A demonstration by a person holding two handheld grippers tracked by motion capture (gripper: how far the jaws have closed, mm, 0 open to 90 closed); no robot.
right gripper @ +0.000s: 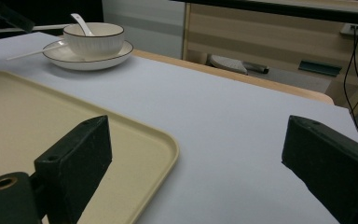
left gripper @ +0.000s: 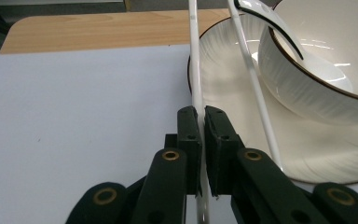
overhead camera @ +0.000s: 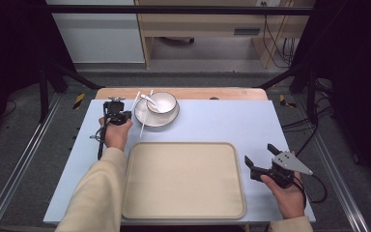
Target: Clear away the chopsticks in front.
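Note:
My left gripper [left gripper: 201, 116] is shut on a thin white chopstick [left gripper: 195, 70], which runs forward past the left rim of a white ribbed plate [left gripper: 223, 70]. A second white chopstick [left gripper: 256, 88] lies slanted across that plate. On the plate stands a white bowl [left gripper: 326, 79] with a white spoon [left gripper: 270, 23] in it. From above, the left gripper [overhead camera: 128, 115] sits just left of the plate [overhead camera: 147, 118] and bowl [overhead camera: 162, 102]. My right gripper [overhead camera: 261, 155] hangs open over the table's right side, with nothing between its jaws [right gripper: 196, 144].
A large beige tray [overhead camera: 183, 181] lies in the front middle of the pale blue table top [overhead camera: 222, 121], its right edge close to the right gripper. A wooden strip [overhead camera: 198, 93] borders the table's far edge.

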